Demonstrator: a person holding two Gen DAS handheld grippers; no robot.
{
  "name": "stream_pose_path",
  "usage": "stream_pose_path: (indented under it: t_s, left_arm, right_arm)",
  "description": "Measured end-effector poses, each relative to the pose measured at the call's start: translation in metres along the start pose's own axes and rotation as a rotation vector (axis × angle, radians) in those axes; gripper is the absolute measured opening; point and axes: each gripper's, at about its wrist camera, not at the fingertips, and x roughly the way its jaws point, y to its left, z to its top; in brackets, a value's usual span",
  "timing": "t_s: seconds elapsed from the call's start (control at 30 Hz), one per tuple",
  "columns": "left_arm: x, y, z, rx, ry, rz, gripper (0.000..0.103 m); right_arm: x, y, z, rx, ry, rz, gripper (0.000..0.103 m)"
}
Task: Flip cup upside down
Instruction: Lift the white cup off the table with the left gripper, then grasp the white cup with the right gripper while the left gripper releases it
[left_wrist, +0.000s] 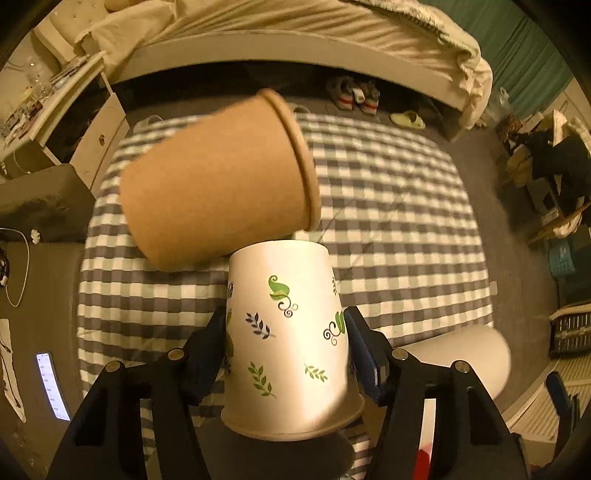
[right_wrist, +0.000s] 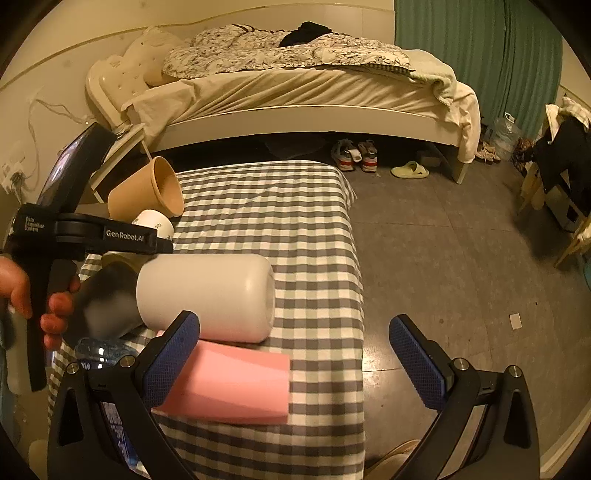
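Gripping the white leaf-printed paper cup (left_wrist: 286, 341) in my left gripper (left_wrist: 286, 332), rim toward camera, above the grey-and-white checked tablecloth (left_wrist: 399, 229). A brown kraft paper cup (left_wrist: 218, 181) lies tilted just beyond it. My right gripper (right_wrist: 293, 354) hangs spread wide, holding nothing, near a white cylindrical tumbler (right_wrist: 207, 295) and a pink faceted cup (right_wrist: 229, 384).

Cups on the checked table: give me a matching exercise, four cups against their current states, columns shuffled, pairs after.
Things:
1. leaf-print cup
2. brown cup
3. white cup
4. pink cup

States:
A. lying on its side, nearest the open right gripper
B. tilted, mouth toward the bed
C. clamped in the left gripper, rim downward
D. lying on its side, beside the pink one

Pairs: 1-C, 2-B, 3-D, 4-A
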Motion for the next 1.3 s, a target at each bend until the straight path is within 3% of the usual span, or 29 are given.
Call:
stream_pose_path:
  t_s: [0.37,0.5,0.6,0.8,1.0,1.3]
  left_arm:
    - [-0.126,-0.013,-0.014,0.023,-0.175,-0.022,0.063]
    - [-0.176,-0.017,-0.054,0.062,-0.206,-0.036,0.063]
    - [-0.190,-0.018,-0.093,0.077,-0.192,-0.047,0.063]
    - [-0.174,-0.015,-0.199,0.062,-0.144,-0.060,0.063]
    - [-0.124,-0.009,-0.273,-0.013,-0.032,-0.101,0.063]
    - [-0.087,-0.025,-0.293,-0.006,-0.002,-0.084,0.067]
  right_arm:
    - [-0.065,-0.005,0.000,0.005,-0.075,-0.009,0.103]
    - [-0.109,-0.003,-0.006,0.016,-0.124,-0.005,0.103]
    - [-0.142,-0.001,-0.019,0.019,-0.153,-0.002,0.103]
    - [-0.188,0.007,-0.062,0.004,-0.167,0.009,0.103]
    - [-0.197,0.020,-0.113,-0.050,-0.118,0.011,0.103]
    - [-0.174,0.030,-0.156,-0.084,-0.041,0.020,0.103]
